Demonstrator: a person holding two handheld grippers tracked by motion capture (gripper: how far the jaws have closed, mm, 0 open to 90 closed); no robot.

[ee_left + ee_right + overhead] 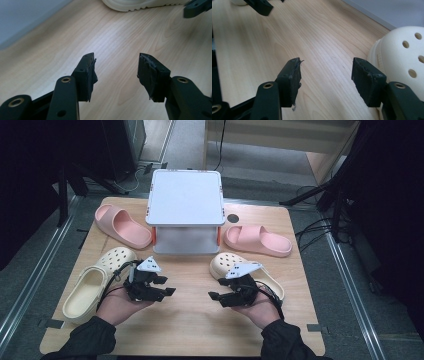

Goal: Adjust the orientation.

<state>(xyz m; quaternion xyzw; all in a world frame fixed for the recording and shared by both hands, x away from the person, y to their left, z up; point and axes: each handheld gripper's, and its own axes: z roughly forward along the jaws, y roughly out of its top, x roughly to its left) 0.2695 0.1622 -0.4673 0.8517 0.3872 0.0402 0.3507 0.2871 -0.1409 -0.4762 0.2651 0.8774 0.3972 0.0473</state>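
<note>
Bare table (192, 320) centre-front, btwn cream clogs (97, 280) at left/right edges. Grey box (185, 212) blocks back-centre; pink slides (122, 226) flank it.

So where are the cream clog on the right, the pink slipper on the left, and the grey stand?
Right cream clog (223, 263), high view, on its holed toe cap.
Left pink slipper (116, 219), high view, on its strap.
Grey stand (185, 197), high view, on the middle of its flat top.

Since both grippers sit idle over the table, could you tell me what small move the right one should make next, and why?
Probably swing the right gripper sideways onto the cream clog beside it. Its jaws stand open and empty over bare wood, and the clog's perforated toe lies just off one jaw, the nearest thing to grasp.
</note>
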